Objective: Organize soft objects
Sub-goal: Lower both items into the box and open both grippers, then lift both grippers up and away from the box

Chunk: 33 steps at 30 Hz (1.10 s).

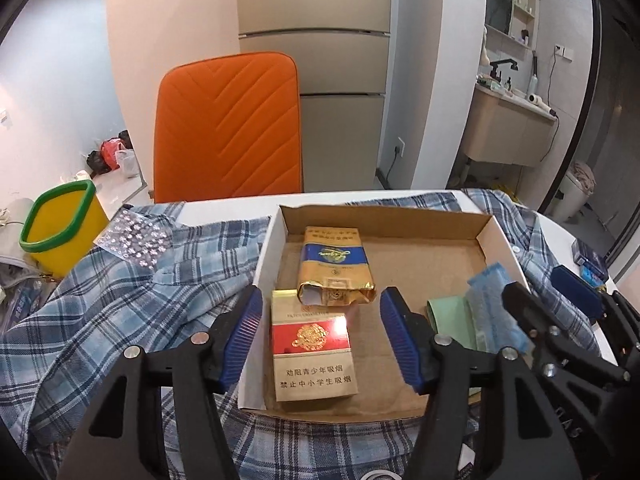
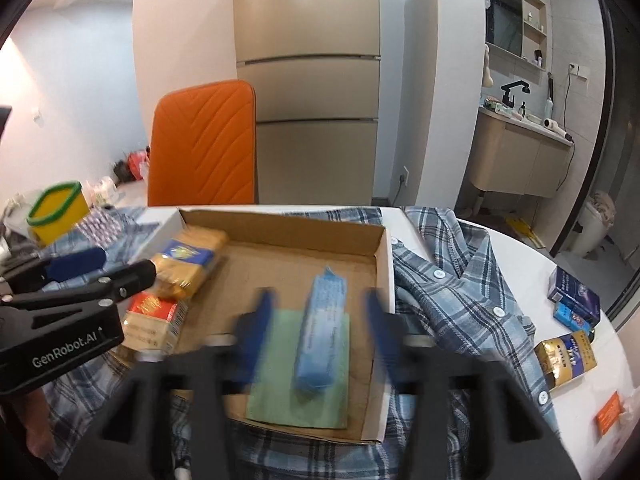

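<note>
Contents of cardboard tray (image 2: 382, 272), standing on a plaid shirt (image 2: 464, 288) spread over the white counter (image 2: 520, 248): one red-and-gold pack (image 1: 312, 350) at near left, one crumpled gold-and-blue soft pack (image 1: 334, 266) behind it, one green flat packet (image 2: 280, 380) at near right, one blue tissue pack (image 2: 322, 332) lying on top of the green one.

Left gripper (image 1: 320, 328): fingers apart, hovering either side of the red-and-gold pack, not touching it. Right gripper (image 2: 316, 320): fingers apart and blurred, straddling the blue tissue pack; contact cannot be confirmed.

Progress, by estimate: four items boxed, roughly midway. Outstanding: dark blue pack (image 2: 574, 288), small blue pack (image 2: 570, 316) and gold pack (image 2: 564, 360) on the counter at right, an orange card (image 2: 610, 414) near the edge, a spotted pouch (image 1: 136, 240) on the shirt at left. Shirt itself unfolded.

Obscured: near tray wall behind both grippers; shirt's full extent under the tray; contents of yellow bin (image 1: 60, 228); pack print mostly illegible.
</note>
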### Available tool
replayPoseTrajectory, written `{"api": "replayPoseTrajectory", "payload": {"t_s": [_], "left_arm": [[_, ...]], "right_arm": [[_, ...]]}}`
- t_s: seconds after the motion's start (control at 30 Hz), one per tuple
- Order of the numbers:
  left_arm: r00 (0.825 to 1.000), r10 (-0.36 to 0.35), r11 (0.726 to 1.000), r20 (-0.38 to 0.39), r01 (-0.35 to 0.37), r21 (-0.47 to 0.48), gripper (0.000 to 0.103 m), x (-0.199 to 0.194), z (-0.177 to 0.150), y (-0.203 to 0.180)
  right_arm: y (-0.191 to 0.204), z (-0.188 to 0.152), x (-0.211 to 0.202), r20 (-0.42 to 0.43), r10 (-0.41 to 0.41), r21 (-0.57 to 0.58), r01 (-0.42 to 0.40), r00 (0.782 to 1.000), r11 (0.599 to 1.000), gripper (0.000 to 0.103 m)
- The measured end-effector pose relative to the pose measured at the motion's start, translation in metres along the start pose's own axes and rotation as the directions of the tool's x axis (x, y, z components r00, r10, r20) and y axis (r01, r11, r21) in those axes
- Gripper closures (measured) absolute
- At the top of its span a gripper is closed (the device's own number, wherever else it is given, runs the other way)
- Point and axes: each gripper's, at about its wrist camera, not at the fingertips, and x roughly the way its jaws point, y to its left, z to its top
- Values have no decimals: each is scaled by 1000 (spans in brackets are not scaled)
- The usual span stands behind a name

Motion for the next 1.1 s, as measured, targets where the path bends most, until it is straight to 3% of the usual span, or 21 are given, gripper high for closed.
{"api": "replayPoseTrajectory", "payload": {"t_s": [0.4, 0.7, 0.83, 1.0, 1.07, 1.1], "left_arm": [[989, 28, 1000, 148, -28, 4, 41, -58, 12, 2], [967, -23, 1000, 252, 23, 4, 40, -120, 7, 6], [948, -28, 1000, 317, 27, 9, 31, -147, 0, 9], [921, -87, 996, 379, 74, 50, 13, -164, -11, 8], [903, -89, 996, 420, 69, 63, 4, -171, -19, 7], [893, -86, 996, 442, 63, 67, 1, -175, -21, 5]], "right_arm": [[-9, 23, -49, 133, -22, 8, 21, 991, 1000, 39], [-14, 26, -113, 252, -2, 22, -4, 968, 1000, 39], [-11, 18, -139, 290, -1, 8, -2, 957, 1000, 39], [-10, 7, -162, 308, 10, 1, -11, 951, 1000, 38], [-7, 0, -171, 325, -15, 3, 14, 946, 1000, 27], [-6, -4, -176, 344, -36, 3, 37, 938, 999, 14]]}}
